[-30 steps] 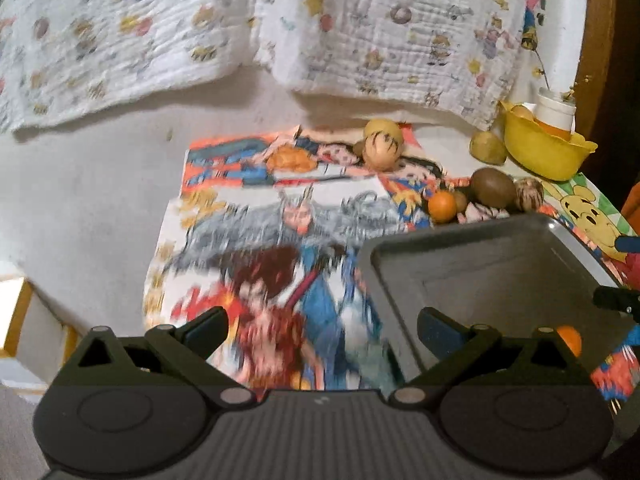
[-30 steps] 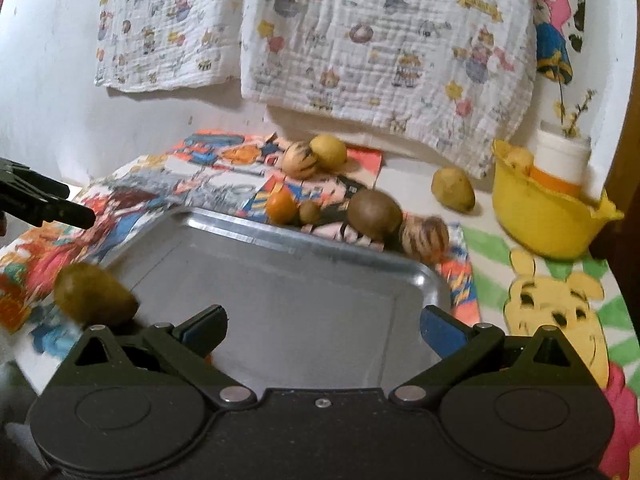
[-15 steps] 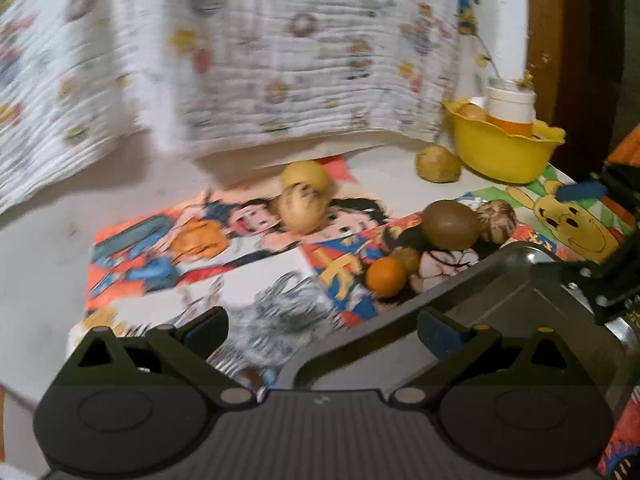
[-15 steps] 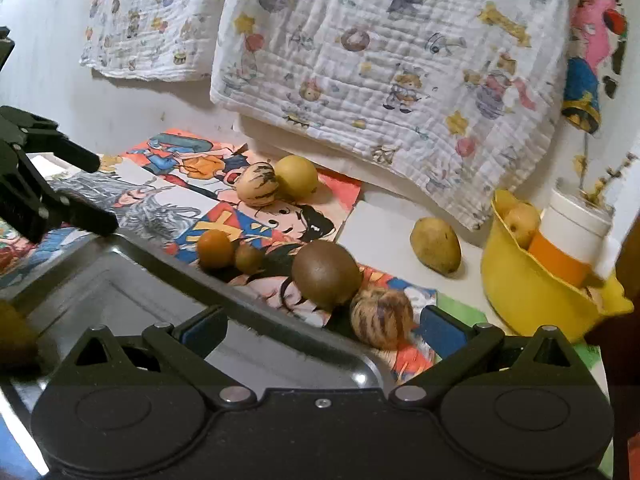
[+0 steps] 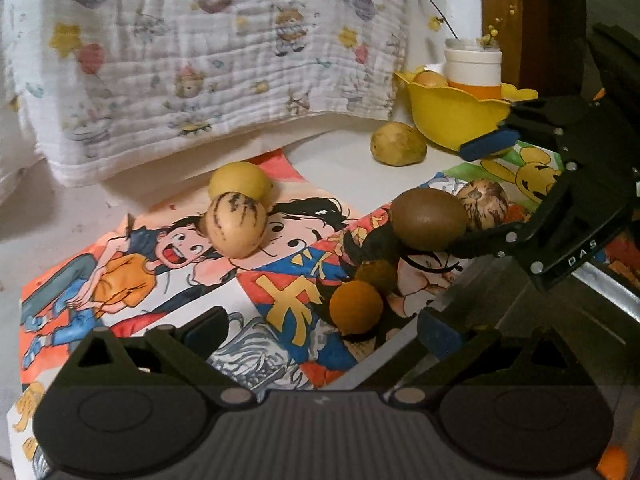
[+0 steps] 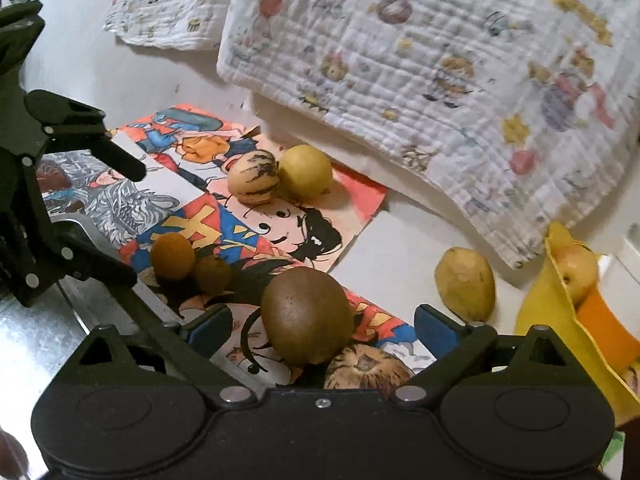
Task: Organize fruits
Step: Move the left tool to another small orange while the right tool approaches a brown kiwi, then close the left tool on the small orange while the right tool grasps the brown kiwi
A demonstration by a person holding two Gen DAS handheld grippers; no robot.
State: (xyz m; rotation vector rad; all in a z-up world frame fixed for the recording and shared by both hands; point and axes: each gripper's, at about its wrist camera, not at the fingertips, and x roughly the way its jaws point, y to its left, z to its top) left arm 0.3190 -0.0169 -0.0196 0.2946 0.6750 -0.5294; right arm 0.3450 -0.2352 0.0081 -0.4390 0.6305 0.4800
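Loose fruit lies on the comic-print mat: a brown kiwi, a striped round fruit beside it, a small orange fruit, a small brown fruit, a striped melon and a yellow fruit. My right gripper is open with the kiwi between its fingers, not clamped. My left gripper is open and empty, just short of the orange fruit. The metal tray lies at the near side.
A yellow-brown fruit lies on the white table next to a yellow bowl holding a fruit and a white cup. A patterned cloth hangs on the wall behind. The right gripper shows in the left wrist view.
Both grippers moved forward from over the tray to the fruit pile. The kiwi now sits between the right fingers. Both stay open.
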